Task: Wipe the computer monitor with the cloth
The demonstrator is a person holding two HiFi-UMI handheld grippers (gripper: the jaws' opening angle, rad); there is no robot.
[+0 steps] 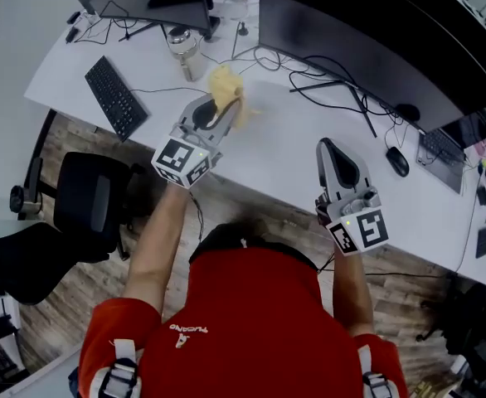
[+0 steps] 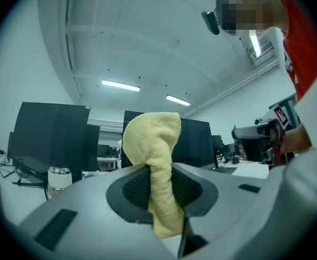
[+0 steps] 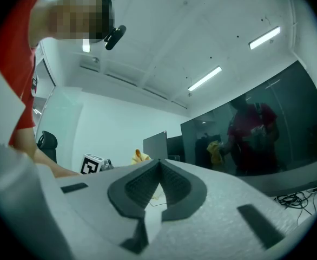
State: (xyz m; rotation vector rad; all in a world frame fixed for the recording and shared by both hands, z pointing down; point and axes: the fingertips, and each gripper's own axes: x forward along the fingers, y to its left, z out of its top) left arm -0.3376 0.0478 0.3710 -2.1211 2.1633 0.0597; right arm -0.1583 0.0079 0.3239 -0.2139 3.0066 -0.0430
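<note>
Nearest the red-shirted person, the right gripper (image 1: 326,150) is held above the front edge of the white table (image 1: 284,152), its jaws pressed together with nothing between them. The left gripper (image 1: 225,111) is raised over the table, and a yellow cloth (image 2: 154,140) is pinched between its jaws, bunched above the tips. A black keyboard (image 1: 115,98) is seen to the left and a mouse (image 1: 397,162) to the right. Beyond the cloth, the large dark monitor (image 1: 351,52) is not touched.
</note>
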